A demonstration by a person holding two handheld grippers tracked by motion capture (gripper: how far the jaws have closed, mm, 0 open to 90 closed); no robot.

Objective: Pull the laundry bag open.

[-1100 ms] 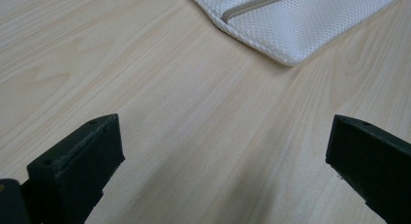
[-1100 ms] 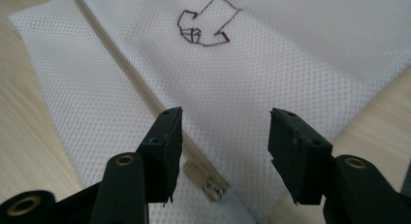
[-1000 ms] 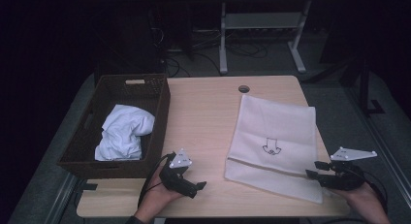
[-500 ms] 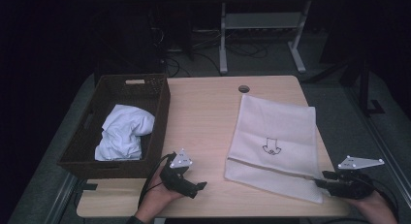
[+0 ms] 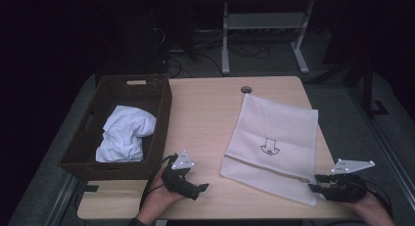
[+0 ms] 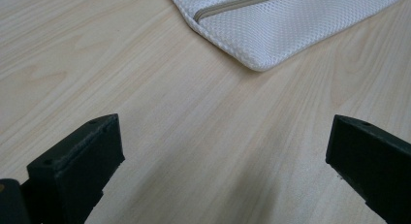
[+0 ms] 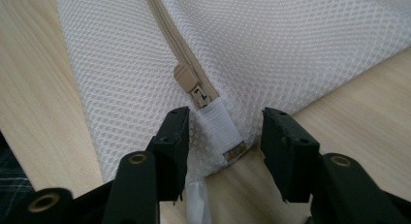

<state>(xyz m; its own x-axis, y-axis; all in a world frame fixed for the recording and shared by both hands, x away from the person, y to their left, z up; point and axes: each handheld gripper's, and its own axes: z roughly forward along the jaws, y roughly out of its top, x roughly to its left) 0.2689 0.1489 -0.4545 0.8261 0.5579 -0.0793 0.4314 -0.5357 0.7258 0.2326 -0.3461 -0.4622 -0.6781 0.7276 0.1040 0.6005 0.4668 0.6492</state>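
A white mesh bag (image 5: pixel 274 138) with a small arrow print lies flat on the right half of the wooden table (image 5: pixel 205 118). My right gripper (image 5: pixel 313 183) sits at its near right corner. In the right gripper view its jaws stand open (image 7: pixel 224 132) on either side of the white tab (image 7: pixel 220 124) at the end of the beige zipper. The zipper pull (image 7: pixel 186 78) lies just beyond the tab. My left gripper (image 5: pixel 203 189) rests near the front edge, left of the bag, open (image 6: pixel 223 146) over bare wood. The bag's near left corner (image 6: pixel 291 25) lies ahead of it.
A dark wicker basket (image 5: pixel 164 113) stands at the table's left and holds a crumpled white cloth (image 5: pixel 125 138). A round cable hole (image 5: pixel 246 89) sits at the table's far edge. Metal frame legs (image 5: pixel 225 45) stand on the dark floor behind.
My right gripper has shifted a little toward the table's near edge, staying at the bag's corner. The left gripper, bag and basket have not moved.
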